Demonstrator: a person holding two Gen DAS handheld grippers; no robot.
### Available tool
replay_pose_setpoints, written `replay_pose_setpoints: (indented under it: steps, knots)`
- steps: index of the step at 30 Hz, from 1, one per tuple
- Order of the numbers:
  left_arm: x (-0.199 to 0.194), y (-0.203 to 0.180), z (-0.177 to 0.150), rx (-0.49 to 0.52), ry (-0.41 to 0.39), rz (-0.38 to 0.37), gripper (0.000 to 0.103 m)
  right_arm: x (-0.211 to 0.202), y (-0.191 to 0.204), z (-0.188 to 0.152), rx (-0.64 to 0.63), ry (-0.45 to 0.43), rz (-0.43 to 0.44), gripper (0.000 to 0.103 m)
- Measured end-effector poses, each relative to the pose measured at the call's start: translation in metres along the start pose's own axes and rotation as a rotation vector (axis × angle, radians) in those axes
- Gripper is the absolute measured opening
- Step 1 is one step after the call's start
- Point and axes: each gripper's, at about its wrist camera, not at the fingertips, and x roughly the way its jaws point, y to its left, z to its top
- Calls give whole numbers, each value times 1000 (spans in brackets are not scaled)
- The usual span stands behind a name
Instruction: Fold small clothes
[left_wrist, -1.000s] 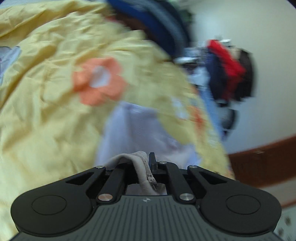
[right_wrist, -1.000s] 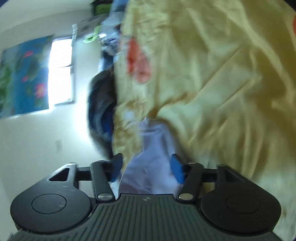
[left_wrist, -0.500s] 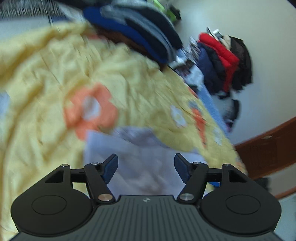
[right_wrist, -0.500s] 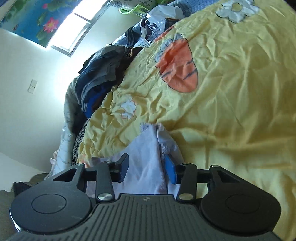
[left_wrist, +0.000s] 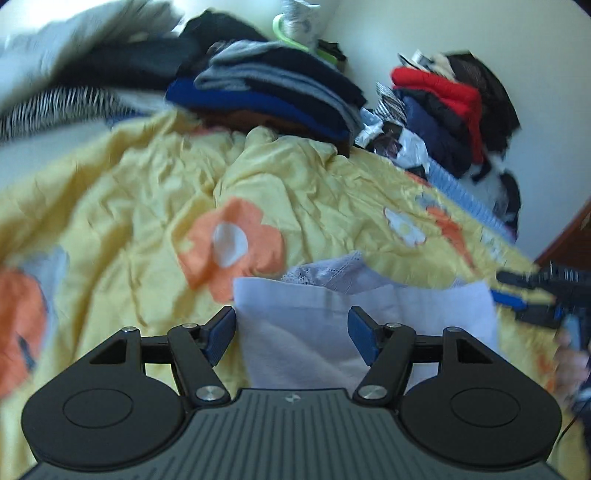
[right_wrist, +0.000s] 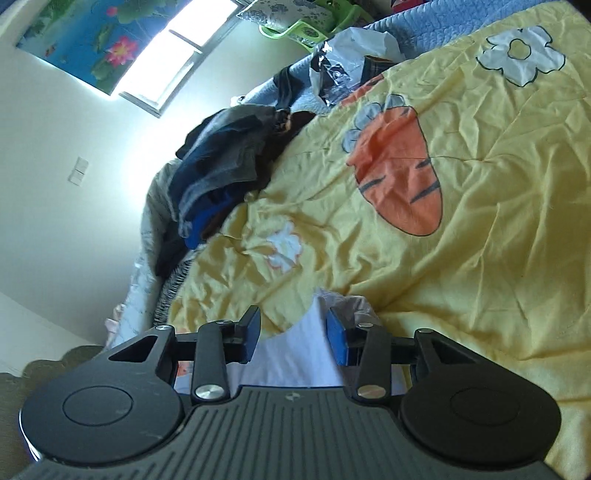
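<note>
A small pale lavender garment with a lace edge lies folded flat on the yellow bedspread. My left gripper is open and empty, just above the garment's near left part. The right gripper shows at the right edge of the left wrist view, beside the garment's right edge. In the right wrist view the garment lies under and between the fingers of my right gripper, which is open; I cannot tell whether it touches the cloth.
The yellow bedspread has orange flower and carrot prints. A stack of dark folded clothes sits at the far side of the bed. More clothes are heaped against the wall at the right. A window is at the upper left.
My left gripper let go of a lace-edged cloth, opened and drew back. Both grippers rose, and the garment now lies flat on the bedspread. The right gripper stayed open.
</note>
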Motion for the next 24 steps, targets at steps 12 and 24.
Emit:
replay_pose_setpoints:
  steps: [12,24]
  knots:
    - [9,-8,1,-9,-21,59,37,8,-41,-3,136,86,19,42]
    - [18,-19,3,49,-29,99,17,22,-29,-5,34,66,-33,6]
